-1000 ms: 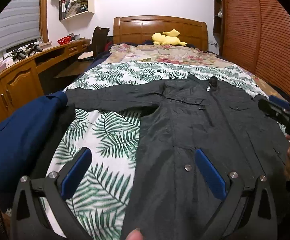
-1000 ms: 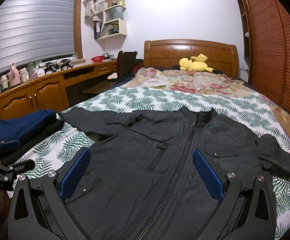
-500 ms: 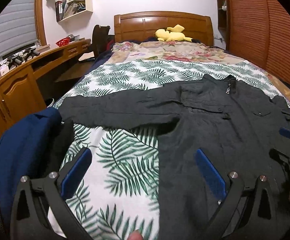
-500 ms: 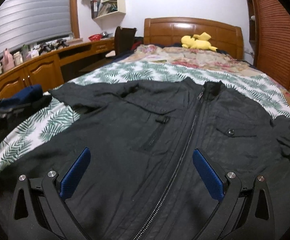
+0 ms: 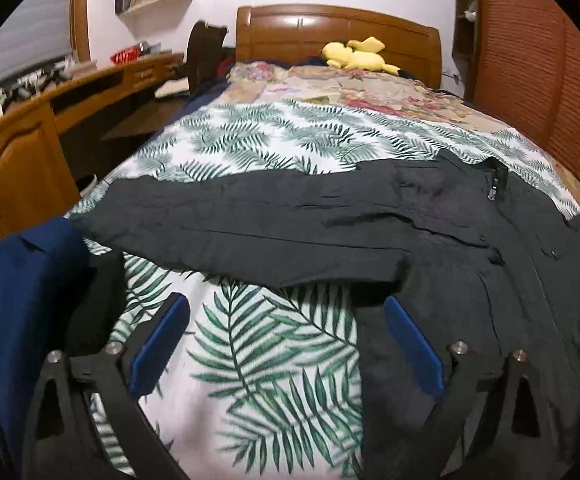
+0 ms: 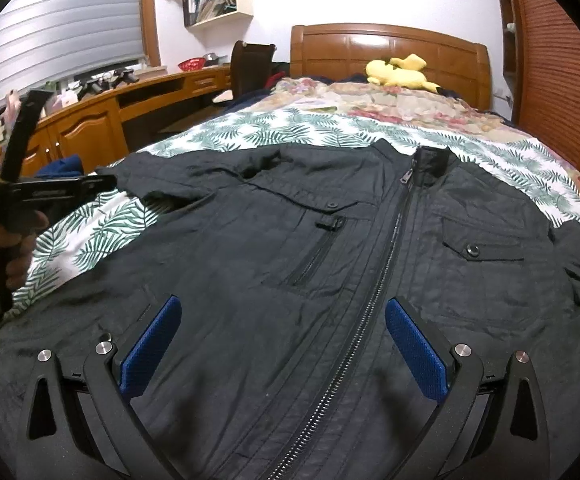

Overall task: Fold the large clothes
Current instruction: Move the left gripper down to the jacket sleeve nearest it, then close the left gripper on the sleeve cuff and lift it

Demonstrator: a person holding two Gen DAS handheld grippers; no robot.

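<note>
A black zip-up jacket [image 6: 370, 248] lies front up on the leaf-print bed sheet [image 5: 273, 360], collar toward the headboard. Its left sleeve [image 5: 249, 228] stretches out straight across the sheet. My left gripper [image 5: 285, 308] hovers low at the jacket's left side, below that sleeve. Its jaws are wide and closing, the right pad [image 5: 410, 348] over the jacket's edge and the left pad over bare sheet, neither pressing cloth. A hand holds the left gripper [image 6: 49, 192] in the right wrist view. My right gripper [image 6: 283, 312] hangs open over the jacket's lower front, straddling the zipper.
A dark blue garment [image 5: 17, 300] on a black one lies at the bed's left edge. A yellow plush toy [image 5: 356, 56] rests by the wooden headboard [image 5: 330, 28]. A wooden desk [image 5: 29, 136] runs along the left, slatted wooden doors [image 5: 530, 60] along the right.
The left gripper has swept left, from over the jacket's body to the sheet beside it under the sleeve. The right gripper sank closer to the jacket, then held still.
</note>
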